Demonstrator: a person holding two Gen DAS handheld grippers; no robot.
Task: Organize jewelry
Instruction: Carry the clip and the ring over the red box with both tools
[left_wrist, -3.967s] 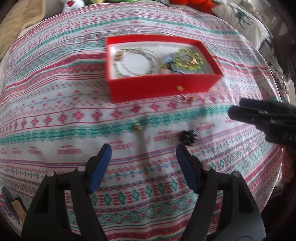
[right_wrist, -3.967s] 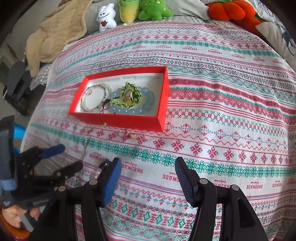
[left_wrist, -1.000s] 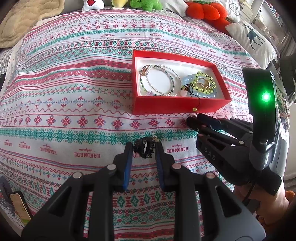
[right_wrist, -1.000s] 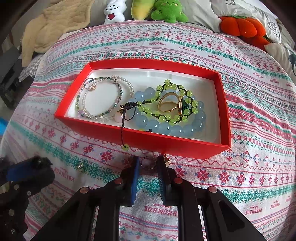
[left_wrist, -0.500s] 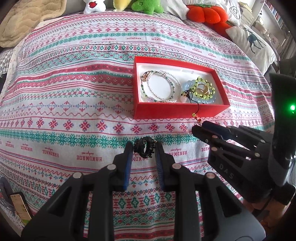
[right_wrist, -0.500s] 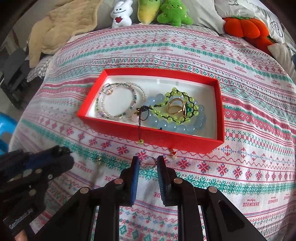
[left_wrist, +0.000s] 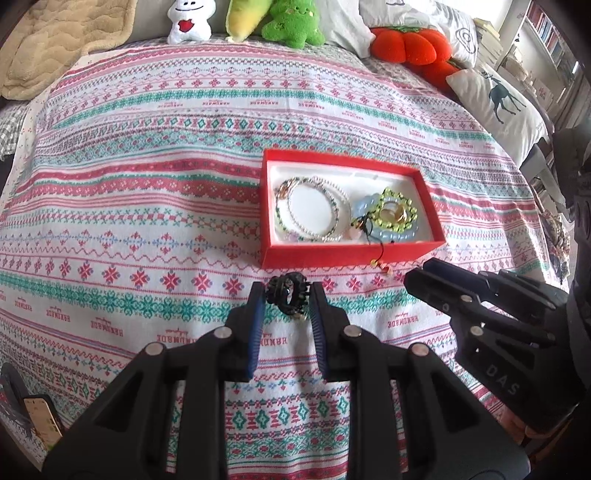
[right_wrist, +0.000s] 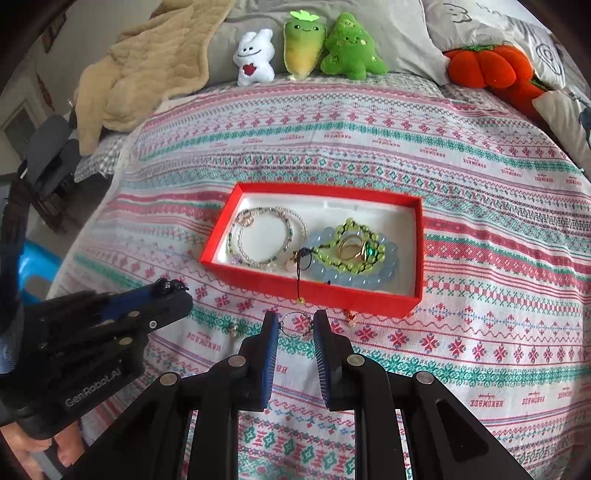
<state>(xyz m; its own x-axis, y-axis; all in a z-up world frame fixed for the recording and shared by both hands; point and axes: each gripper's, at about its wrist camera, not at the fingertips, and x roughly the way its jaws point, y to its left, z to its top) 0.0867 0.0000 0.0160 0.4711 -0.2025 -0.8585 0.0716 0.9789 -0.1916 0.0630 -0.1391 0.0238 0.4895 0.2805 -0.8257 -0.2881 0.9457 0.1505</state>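
A red box (left_wrist: 269, 206) (right_wrist: 325, 293) on the patterned bedspread holds beaded bracelets (left_wrist: 314, 214) (right_wrist: 266, 236), a green and blue bead bracelet (left_wrist: 395, 218) (right_wrist: 354, 251) and gold rings. My left gripper (left_wrist: 286, 295) is shut on a black spiky ring (left_wrist: 287, 293) and holds it above the cloth, in front of the box. My right gripper (right_wrist: 295, 325) is shut on a thin silver ring (right_wrist: 295, 325), lifted near the box's front wall. A small gold piece (right_wrist: 232, 329) and a red-gold piece (right_wrist: 349, 316) (left_wrist: 386, 268) lie on the cloth.
Plush toys (right_wrist: 306, 48) (left_wrist: 236, 18), an orange pumpkin cushion (right_wrist: 487, 66) (left_wrist: 410, 48), pillows and a beige blanket (right_wrist: 147, 66) line the bed's far edge. A phone (left_wrist: 40, 421) lies at the near left. The left edge of the bed drops to the floor (right_wrist: 37, 240).
Both grippers have risen and drawn back from the bedspread with their rings held. Four seconds ago both were open and empty.
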